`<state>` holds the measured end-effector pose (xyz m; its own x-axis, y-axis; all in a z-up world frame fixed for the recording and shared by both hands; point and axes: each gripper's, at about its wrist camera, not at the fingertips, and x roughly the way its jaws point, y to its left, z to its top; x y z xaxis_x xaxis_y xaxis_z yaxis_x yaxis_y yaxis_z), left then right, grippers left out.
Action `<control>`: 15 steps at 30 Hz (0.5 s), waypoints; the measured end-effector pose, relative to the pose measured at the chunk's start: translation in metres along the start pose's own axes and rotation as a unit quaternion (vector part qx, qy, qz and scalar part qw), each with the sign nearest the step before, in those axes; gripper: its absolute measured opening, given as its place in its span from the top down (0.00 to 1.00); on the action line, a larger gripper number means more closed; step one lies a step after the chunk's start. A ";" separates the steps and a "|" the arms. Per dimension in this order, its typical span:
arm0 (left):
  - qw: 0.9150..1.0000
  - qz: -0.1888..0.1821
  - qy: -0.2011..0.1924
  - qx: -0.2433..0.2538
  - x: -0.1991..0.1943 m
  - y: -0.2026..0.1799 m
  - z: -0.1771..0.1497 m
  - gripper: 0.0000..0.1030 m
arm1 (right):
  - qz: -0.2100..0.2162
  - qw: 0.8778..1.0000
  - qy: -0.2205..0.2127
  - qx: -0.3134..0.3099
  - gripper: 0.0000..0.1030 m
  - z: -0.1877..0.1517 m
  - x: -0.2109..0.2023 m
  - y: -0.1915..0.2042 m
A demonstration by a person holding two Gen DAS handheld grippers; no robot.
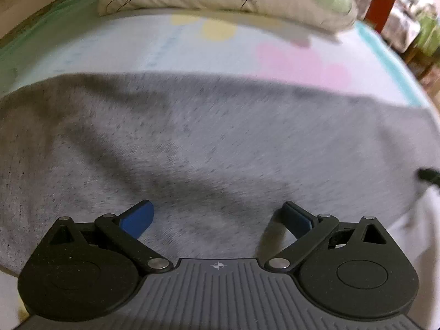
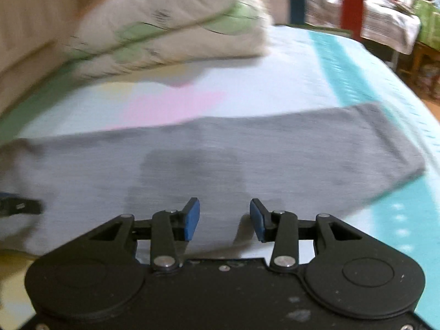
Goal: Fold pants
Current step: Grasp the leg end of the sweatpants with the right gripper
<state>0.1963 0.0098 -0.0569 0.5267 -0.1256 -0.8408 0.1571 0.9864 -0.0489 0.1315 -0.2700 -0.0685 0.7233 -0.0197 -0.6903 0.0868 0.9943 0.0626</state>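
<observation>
Grey pants (image 1: pixel 209 143) lie flat across a bed, filling the middle of the left wrist view. My left gripper (image 1: pixel 217 217) is open and empty, hovering just above the near part of the fabric. In the right wrist view the pants (image 2: pixel 247 148) stretch left to right, with one end at the right (image 2: pixel 390 143). My right gripper (image 2: pixel 224 218) is open and empty above the near edge of the pants. The left gripper's tip (image 2: pixel 19 206) shows at the left edge of the right wrist view. Both views are blurred.
The bedsheet (image 1: pixel 302 55) is pale with pink, yellow and teal patches. Stacked folded quilts (image 1: pixel 233 0) lie at the far side and also show in the right wrist view (image 2: pixel 170 27). A red post (image 2: pixel 352 2) and cluttered furniture stand beyond the bed's right edge.
</observation>
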 end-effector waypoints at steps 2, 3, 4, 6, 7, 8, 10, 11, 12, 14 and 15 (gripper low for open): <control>1.000 0.015 -0.010 0.022 0.000 -0.005 -0.003 0.01 | -0.031 0.999 0.012 0.009 0.59 0.000 0.015 -0.020; 1.000 0.018 -0.009 0.023 0.000 -0.007 -0.002 0.01 | -0.038 0.999 0.011 0.018 0.59 -0.001 0.019 -0.033; 1.000 0.020 -0.008 0.018 -0.001 -0.007 -0.001 0.02 | -0.038 0.999 0.007 0.030 0.59 0.000 0.020 -0.044; 1.000 0.017 -0.011 0.002 -0.004 -0.009 0.006 0.02 | -0.045 0.998 0.008 0.048 0.57 0.001 0.018 -0.064; 1.000 0.008 -0.015 -0.005 -0.008 -0.010 0.009 0.02 | -0.049 0.997 0.005 0.055 0.56 0.002 0.013 -0.074; 1.000 0.000 -0.021 -0.008 -0.011 -0.013 0.012 0.02 | -0.049 0.996 -0.005 0.069 0.56 0.003 0.008 -0.085; 0.999 -0.016 -0.036 -0.005 -0.015 -0.026 0.021 0.02 | -0.042 0.994 -0.022 0.101 0.55 0.008 0.002 -0.103; 0.999 -0.023 -0.041 -0.001 -0.016 -0.035 0.025 0.02 | -0.042 0.992 -0.029 0.119 0.52 0.009 -0.002 -0.112; 0.998 -0.034 -0.046 0.005 -0.015 -0.045 0.028 0.02 | -0.045 0.989 -0.034 0.138 0.49 0.007 -0.008 -0.122; 0.997 -0.056 -0.051 0.021 -0.014 -0.067 0.034 0.02 | -0.048 0.982 -0.042 0.180 0.47 0.010 -0.009 -0.147; 0.996 -0.066 -0.052 0.031 -0.012 -0.078 0.037 0.02 | -0.048 0.979 -0.043 0.196 0.45 0.012 -0.007 -0.156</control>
<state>0.2086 -0.0699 -0.0230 0.5812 -0.2666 -0.7689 0.2804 0.9526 -0.1183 0.1210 -0.4267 -0.0654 0.7528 -0.1362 -0.6440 0.4004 0.8713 0.2837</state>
